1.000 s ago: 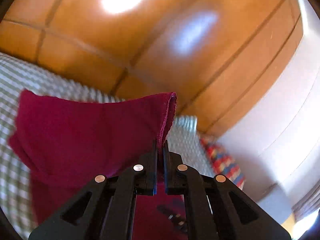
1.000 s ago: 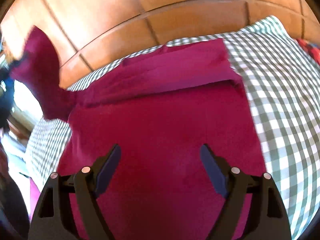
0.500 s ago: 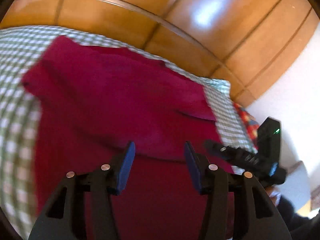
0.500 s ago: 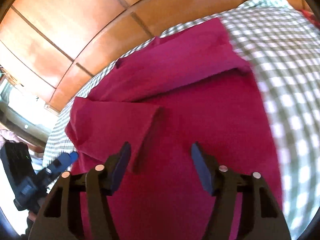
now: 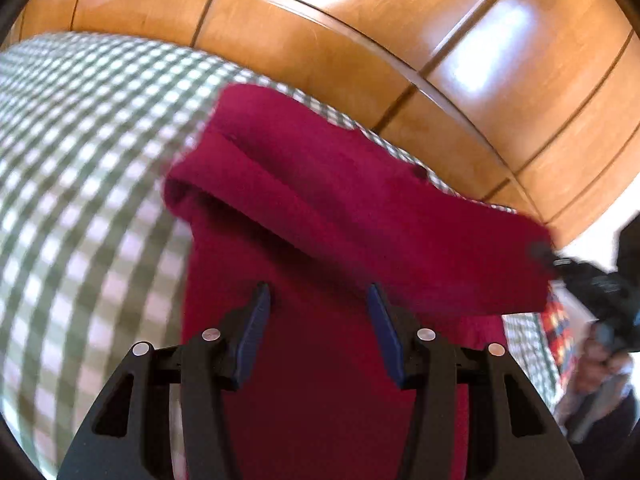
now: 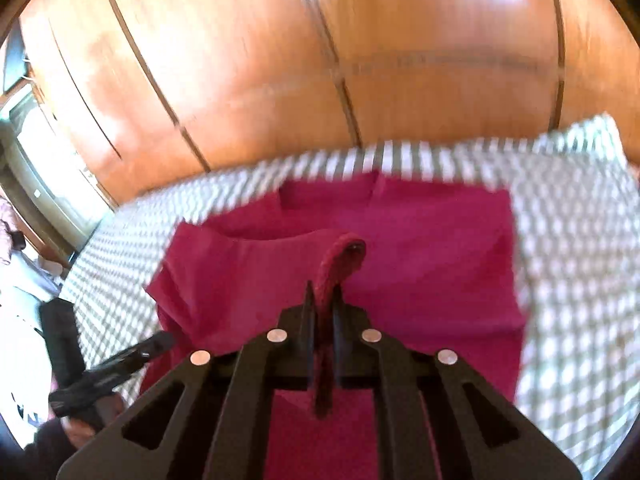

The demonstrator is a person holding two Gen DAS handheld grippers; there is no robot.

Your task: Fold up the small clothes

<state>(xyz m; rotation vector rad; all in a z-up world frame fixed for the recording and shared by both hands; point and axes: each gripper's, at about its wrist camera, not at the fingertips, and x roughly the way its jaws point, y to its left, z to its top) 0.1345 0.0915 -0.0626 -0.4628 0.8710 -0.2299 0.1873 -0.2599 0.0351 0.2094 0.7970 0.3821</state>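
Right gripper (image 6: 322, 300) pinches the red cloth (image 6: 420, 248); left gripper (image 5: 316, 308) hangs apart above the cloth.
Lift slowly, lay the edge flat across the cloth.

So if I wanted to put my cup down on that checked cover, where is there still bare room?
Bare checked cover lies to the left of the red garment in the left view, and more to its right in the right view. A thin strip runs between the garment and the wooden panels. The middle is crowded: both tongs work there, the right tongs pinching a fold.
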